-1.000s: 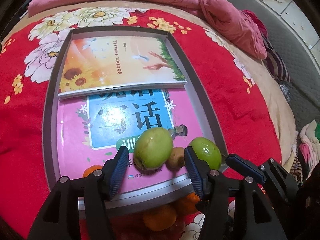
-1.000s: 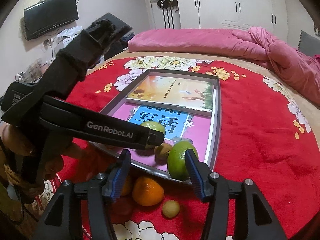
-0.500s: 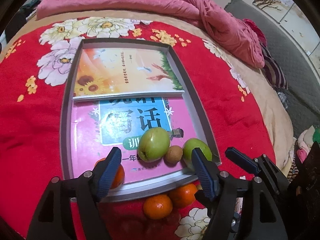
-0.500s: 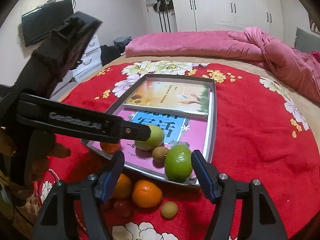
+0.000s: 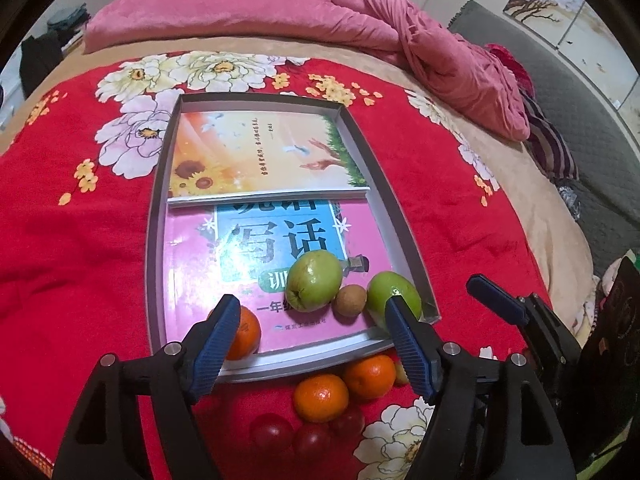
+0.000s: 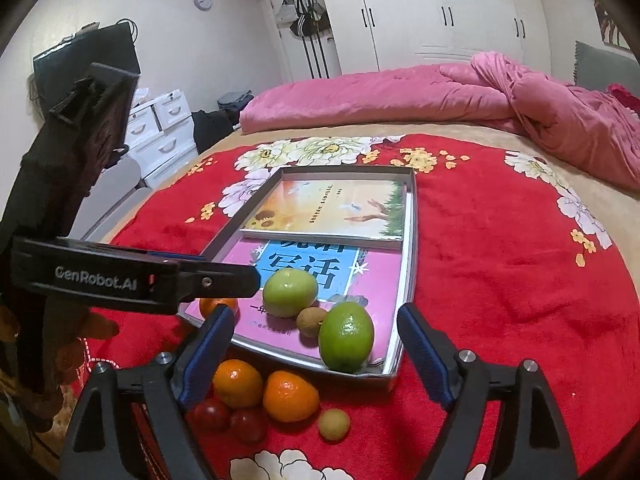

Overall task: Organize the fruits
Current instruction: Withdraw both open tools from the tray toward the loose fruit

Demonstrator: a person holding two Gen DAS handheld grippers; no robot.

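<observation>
I am holding both tongs over the near end of the grey tray (image 5: 404, 216), which is lying on the red floral blanket (image 5: 72, 240). My left tongs (image 5: 312, 344) are standing apart with nothing between the pads, their jaws having just been spreading; my right tongs (image 6: 316, 354) are likewise gaping and empty, jaws having just been widening too.

Inside the tray, two books are covering the floor: a sunflower-cover book (image 5: 260, 156) at the far end, overlapping a pink book (image 5: 192, 264) at the near end. On the pink book a pale green apple-like fruit (image 5: 314, 286) is sitting beside a small brown kiwi (image 5: 351, 300), and the kiwi is sitting just beside a brighter green fruit (image 6: 346, 342) in the tray's near right corner. One orange (image 5: 244, 332) is resting in the near left corner, partly behind my left tongs' pad.

Just outside the tray's near rim, on the blanket, two more oranges (image 6: 264, 390) are lying side by side, with small dark red fruits (image 6: 228, 418) and one small yellow-green fruit (image 6: 334, 424) near them. A pink quilt (image 6: 400, 96) is bunching along the blanket's far side.
</observation>
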